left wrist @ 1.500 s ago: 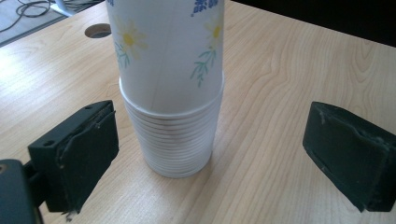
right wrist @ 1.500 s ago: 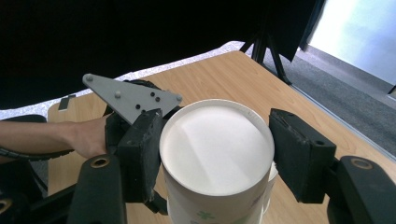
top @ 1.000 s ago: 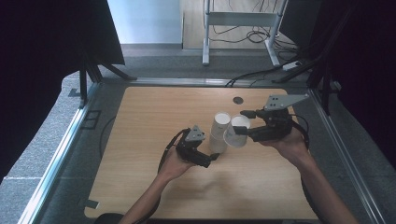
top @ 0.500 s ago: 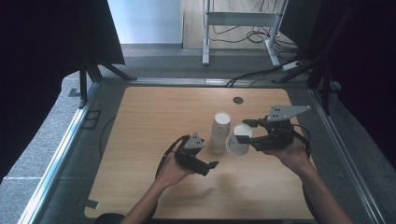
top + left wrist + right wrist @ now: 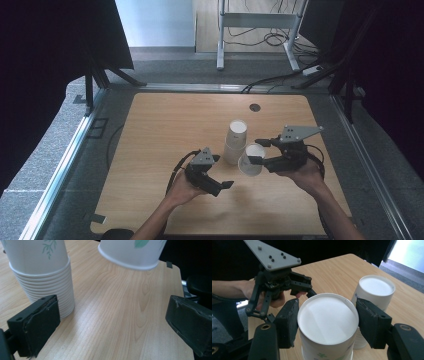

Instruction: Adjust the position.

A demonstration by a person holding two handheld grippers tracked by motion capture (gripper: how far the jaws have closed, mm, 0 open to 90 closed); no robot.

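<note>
Between the black jaws of the right gripper [image 5: 325, 323] sits a single upside-down paper cup [image 5: 327, 327], pinched on opposite sides of its wall just below the closed base, which faces up. In the high view the cup [image 5: 251, 159] is carried above the wooden table [image 5: 165, 130], just beside the stack of paper cups [image 5: 235, 141] that stands inverted near the table's middle.

The left gripper [image 5: 219, 185] lies low near the foot of the stack; its jaws have just been opening and now stand spread wide with only bare wood between them, the stack [image 5: 45, 277] close by one pad but apart from it.

A cup like this is likely very light and thin-walled, so a hard squeeze would dent it. The wall looks smooth and tapered, which may let it slide. The safest hold is probably near the stiffer base or the rolled rim [image 5: 127, 263], where the paper resists crushing best.
</note>
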